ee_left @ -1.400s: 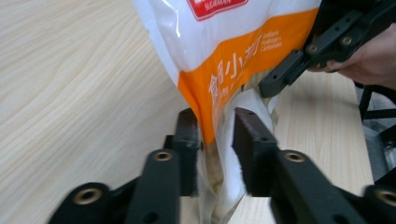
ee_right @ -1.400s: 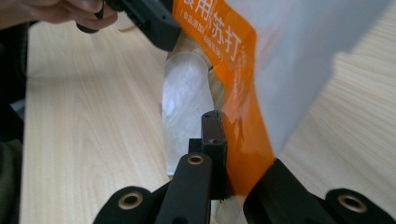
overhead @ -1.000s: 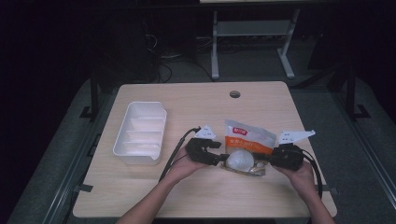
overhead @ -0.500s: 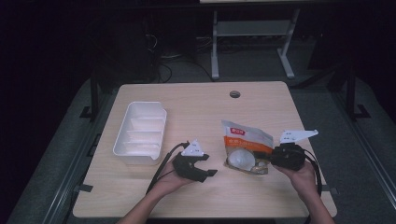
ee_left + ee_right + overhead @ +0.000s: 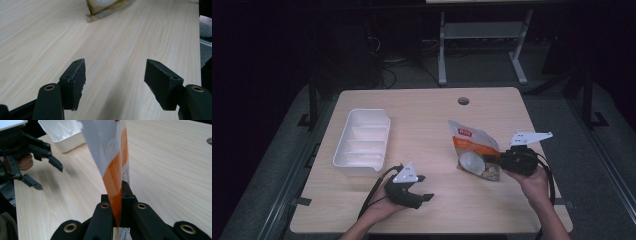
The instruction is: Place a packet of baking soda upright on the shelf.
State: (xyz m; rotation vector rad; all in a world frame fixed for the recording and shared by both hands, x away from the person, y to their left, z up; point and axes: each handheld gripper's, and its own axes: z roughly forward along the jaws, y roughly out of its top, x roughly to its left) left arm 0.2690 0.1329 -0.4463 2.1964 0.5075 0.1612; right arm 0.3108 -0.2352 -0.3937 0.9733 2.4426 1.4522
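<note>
An orange-and-white snack bag (image 5: 474,152) with a clear window lies tilted on the wooden table right of centre. My right gripper (image 5: 498,161) is shut on the bag's right edge; in the right gripper view the bag (image 5: 110,157) rises upright from between the closed jaws. My left gripper (image 5: 422,187) rests near the table's front edge, left of the bag and apart from it, open with nothing between its fingers (image 5: 73,81). A corner of the bag (image 5: 105,7) shows far ahead of it. The left gripper (image 5: 47,171) also appears in the right gripper view, jaws spread.
A white divided tray (image 5: 362,142) stands at the table's left, behind the left gripper. A round cable hole (image 5: 463,101) sits near the table's far edge. Dark floor and a metal stand (image 5: 482,45) lie beyond the table.
My left gripper let go of the bag's left side and drew back left and toward the front edge, opening. The right gripper stayed shut on the bag, which now stands more upright.
</note>
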